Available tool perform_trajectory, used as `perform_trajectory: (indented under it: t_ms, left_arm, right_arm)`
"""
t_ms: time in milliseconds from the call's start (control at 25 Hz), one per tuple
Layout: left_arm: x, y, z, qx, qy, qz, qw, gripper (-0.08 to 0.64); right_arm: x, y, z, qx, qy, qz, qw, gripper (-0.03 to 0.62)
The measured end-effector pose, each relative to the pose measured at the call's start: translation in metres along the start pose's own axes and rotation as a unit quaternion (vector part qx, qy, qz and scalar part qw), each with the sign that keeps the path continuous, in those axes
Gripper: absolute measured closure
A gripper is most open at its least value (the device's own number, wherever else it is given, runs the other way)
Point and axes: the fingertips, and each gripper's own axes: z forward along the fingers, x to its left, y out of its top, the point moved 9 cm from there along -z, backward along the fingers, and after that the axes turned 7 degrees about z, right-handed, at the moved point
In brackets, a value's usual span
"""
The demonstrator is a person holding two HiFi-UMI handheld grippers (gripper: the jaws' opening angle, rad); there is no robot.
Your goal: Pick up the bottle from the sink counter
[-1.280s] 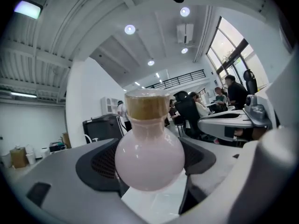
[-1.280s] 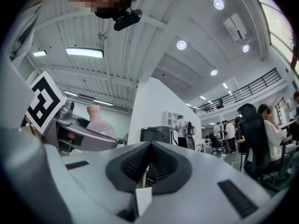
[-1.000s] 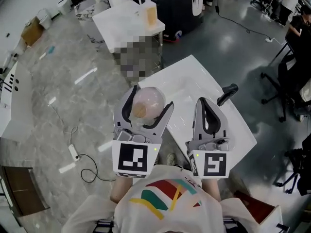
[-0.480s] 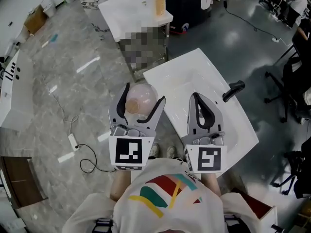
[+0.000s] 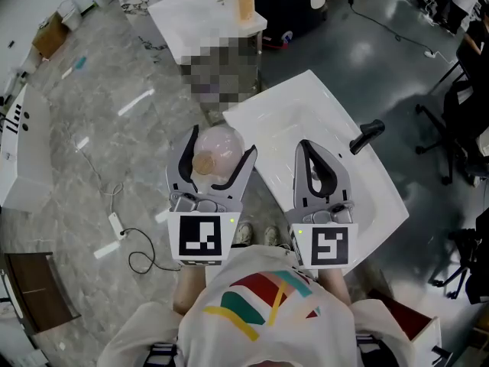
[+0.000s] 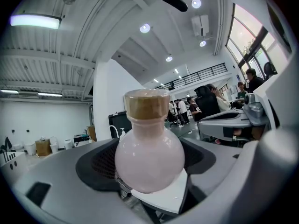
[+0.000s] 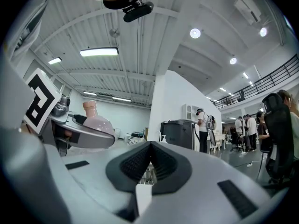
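Note:
A round pale-pink bottle (image 5: 219, 147) with a tan cap is held up off the white sink counter (image 5: 336, 121), just past its left edge. My left gripper (image 5: 221, 144) is shut on the bottle's belly. In the left gripper view the bottle (image 6: 149, 155) stands upright between the dark pads (image 6: 99, 164). My right gripper (image 5: 305, 145) hovers over the counter with its jaws closed together and nothing between them. In the right gripper view its pads (image 7: 140, 164) meet, and the bottle (image 7: 96, 122) shows at the left.
A black faucet (image 5: 367, 136) rises at the counter's right side. A second white table (image 5: 195, 17) with a soap bottle (image 5: 243, 2) stands behind. A cable (image 5: 126, 243) lies on the grey floor at left. Office chairs (image 5: 458, 121) are at right.
Both grippers have drifted slightly left and back from the counter, the bottle staying in the left one. The right gripper stays shut and empty.

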Motion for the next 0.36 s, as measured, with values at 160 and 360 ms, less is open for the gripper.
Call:
perform_trajectory:
  t_ms: [160,360]
  left_arm:
    - [0.0019,0.0019,0.0008,-0.008,-0.003,0.003,1.0,0.16]
    - [0.004,0.0023,0.0013,-0.012,-0.001,-0.011,0.9999,0.16]
  right_arm:
    - [-0.0005,0.0015,0.0011,-0.001,-0.003,-0.002,1.0,0.581]
    - [0.0003,0.0025,0.0026,-0.001,-0.004,-0.004,1.0,0.581]
